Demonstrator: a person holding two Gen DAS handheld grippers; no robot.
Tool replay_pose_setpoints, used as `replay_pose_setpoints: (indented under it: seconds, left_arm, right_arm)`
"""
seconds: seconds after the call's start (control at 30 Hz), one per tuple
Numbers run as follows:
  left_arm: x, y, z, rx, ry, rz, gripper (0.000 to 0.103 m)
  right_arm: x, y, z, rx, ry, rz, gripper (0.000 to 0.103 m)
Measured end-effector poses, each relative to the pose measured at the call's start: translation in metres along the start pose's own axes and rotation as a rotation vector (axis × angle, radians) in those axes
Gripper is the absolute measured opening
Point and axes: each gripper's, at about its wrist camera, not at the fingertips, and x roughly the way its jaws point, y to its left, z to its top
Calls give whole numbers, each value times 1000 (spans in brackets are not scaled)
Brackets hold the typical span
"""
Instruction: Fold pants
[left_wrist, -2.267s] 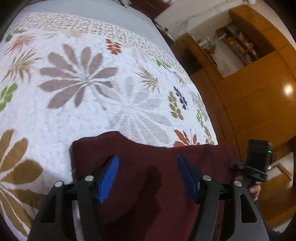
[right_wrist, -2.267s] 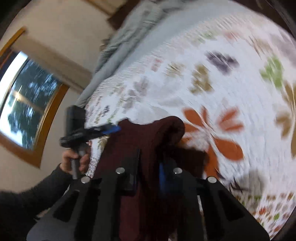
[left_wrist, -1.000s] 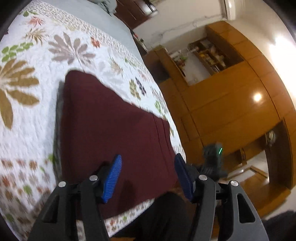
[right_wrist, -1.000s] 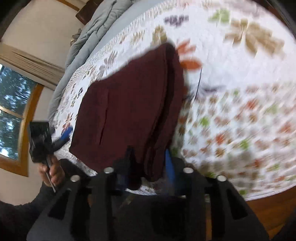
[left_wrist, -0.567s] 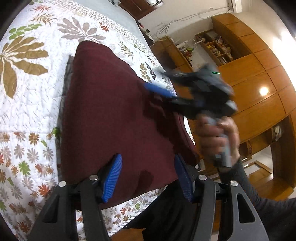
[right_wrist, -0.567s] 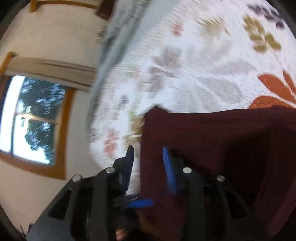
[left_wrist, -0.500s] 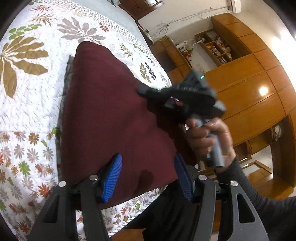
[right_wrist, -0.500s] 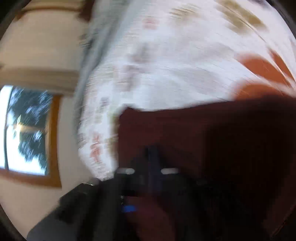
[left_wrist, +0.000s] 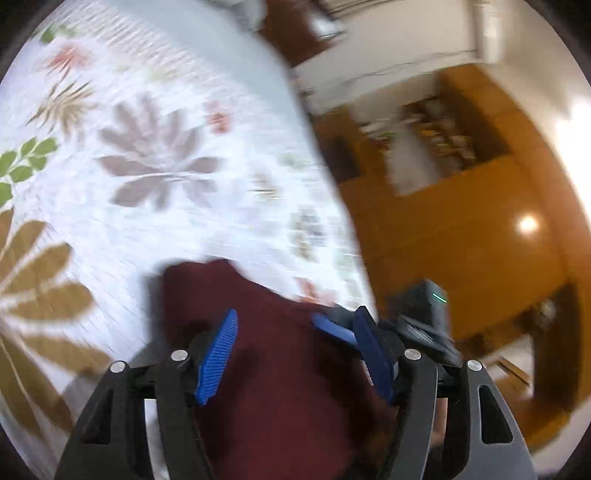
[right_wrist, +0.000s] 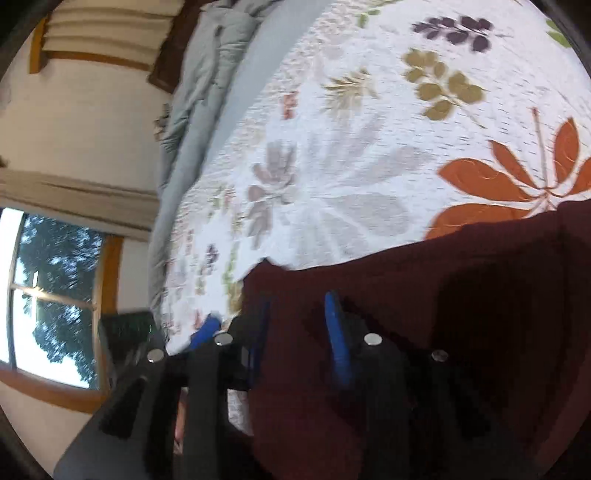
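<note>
Dark maroon pants (left_wrist: 280, 369) lie folded on a white floral bedspread (left_wrist: 147, 206). My left gripper (left_wrist: 295, 354) is open, its blue pads wide apart just above the pants' near part. The right gripper shows in this view (left_wrist: 332, 328) at the pants' right edge. In the right wrist view the pants (right_wrist: 424, 332) fill the lower right. My right gripper (right_wrist: 295, 332) is open over the pants' left corner, with nothing between its pads. The left gripper's blue pad (right_wrist: 205, 330) shows at the lower left.
A grey blanket (right_wrist: 207, 85) lies along the far side of the bed. A window (right_wrist: 48, 310) is on the left wall. Wooden cabinets and shelves (left_wrist: 461, 206) stand past the bed's right edge.
Both grippers have dropped low over the pants. The left view swung down toward the pants' far corner. The right gripper moved to the pants' edge, beside the left one. The pants stay flat.
</note>
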Motion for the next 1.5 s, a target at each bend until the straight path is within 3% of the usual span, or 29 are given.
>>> replay_pose_setpoints:
  seconds: [0.03,0.07,0.1,0.17,0.27,0.37,0.43,0.47,0.53,0.6,0.63,0.67,0.73,0.8,0.83,0.87,0.9,0.93,0.97,1.0,1.03,1.13,1.27,1.4,1.5]
  left_arm:
    - [8,9,3,-20,25,9,64]
    - [17,21,3,-45,49,23,62]
    - [19,23,2,-34,50,31,60]
    - [16,20,3,4,46,44,60]
    - [12,17,4,15,43,41,61]
    - [18,21,1,19,43,54,60]
    - [24,14,-4,38,41,80,60]
    - [25,10,-3,50,43,96,60]
    - [29,8,-3,65,54,119,60]
    - [32,4,-3,86,66,155,60]
    - [32,2,-4,96,68,168,60]
    - [33,0,-4,107,70,182,60]
    - [33,1,-4,111,72,185,60]
    - [31,1,-3,90,64,170,60]
    - [26,-1,-3,77,51,157,61]
    - [21,-2,-3,69,41,150,61]
    - [13,-7,-3,64,27,152,62]
    - [5,-13,-4,69,17,165,68]
    - [-9,-20,-7,90,2,165,73]
    - [-20,-25,-10,109,0,159,75]
    - [-33,-30,-15,136,11,163,77]
    - [-53,-27,-26,172,60,197,79]
    - [-62,4,-41,73,165,210,79]
    - [-58,26,-46,-14,218,118,81]
    - [-50,36,-42,-64,243,72,82]
  right_arm:
    - [1,-9,2,1,23,-21,11]
    - [-2,-12,1,-2,22,-39,10]
    - [-12,-17,0,-3,6,-33,14]
    - [-36,-26,-4,15,-27,23,37]
    - [-80,-36,-26,2,-70,83,38]
    - [-103,-43,-60,-7,-48,141,38]
    - [-111,-52,-85,-13,-42,129,38]
    - [-111,-59,-91,-7,-40,102,30]
    - [-104,-83,-97,16,-18,50,0]
    - [-107,-99,-98,58,-33,55,0]
    - [-116,-91,-99,40,-64,60,11]
    - [-123,-84,-100,14,-84,63,31]
    - [-137,-66,-105,-41,-127,94,39]
    - [-132,-64,-107,-57,-104,55,38]
    - [-123,-73,-106,-37,-64,1,33]
    - [-118,-82,-107,-15,-38,-6,21]
    - [-117,-90,-105,14,-27,2,17]
    - [-122,-96,-102,39,-19,26,28]
    - [-134,-97,-97,46,-24,56,68]
    - [-148,-95,-92,35,-51,62,90]
    - [-165,-95,-86,16,-104,28,100]
    - [-183,-110,-68,37,-95,21,100]
    - [-166,-132,-41,80,0,31,100]
    - [-127,-137,-27,102,105,82,100]
    - [-100,-129,-18,86,184,65,100]
